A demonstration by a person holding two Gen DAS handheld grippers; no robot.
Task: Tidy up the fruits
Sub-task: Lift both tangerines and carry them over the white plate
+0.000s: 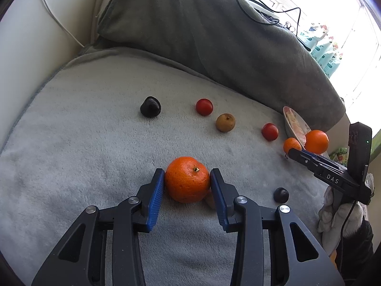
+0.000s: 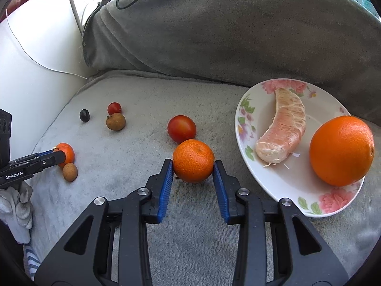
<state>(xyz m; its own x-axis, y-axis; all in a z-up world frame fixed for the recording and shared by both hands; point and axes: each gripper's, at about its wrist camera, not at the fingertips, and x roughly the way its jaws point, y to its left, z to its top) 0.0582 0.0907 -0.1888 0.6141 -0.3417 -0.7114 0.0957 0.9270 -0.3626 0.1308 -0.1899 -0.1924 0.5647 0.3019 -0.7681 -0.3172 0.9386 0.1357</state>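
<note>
A grey fleece blanket [image 2: 133, 95] covers the whole cushion, and near the right edge of the right wrist view sits a floral plate [image 2: 281, 183] carrying a peeled pomelo segment [image 2: 283, 128] and a big orange [image 2: 341, 150]. The left gripper [image 1: 187, 182] is clenched on a large mandarin [image 1: 187, 178] at the lower centre of the left wrist view, blue pads pressed to its flanks across the widest part. The right gripper [image 2: 193, 166] likewise squeezes a smaller mandarin [image 2: 193, 163] at the centre of its view, just left of the plate. Both fruits look light, with pebbled, slightly glossy orange skin; the loose peel probably gives under pressure, so a gentle hold across the equator, as now, seems safest, and hard clamping could bruise them. The large one shows a brown stem nub on top. Smaller still, two cherry tomatoes [image 1: 204, 106] [image 1: 269, 131] lie in the upper middle of the left wrist view with a brown longan [image 1: 225, 122] between them; they are likely smooth, thin-skinned and easily crushed. A dark fruit [image 1: 150, 106] rests to their left, another [image 1: 281, 195] at lower right. A second longan [image 2: 70, 172] lies just beside the large mandarin at the left of the right wrist view.
</note>
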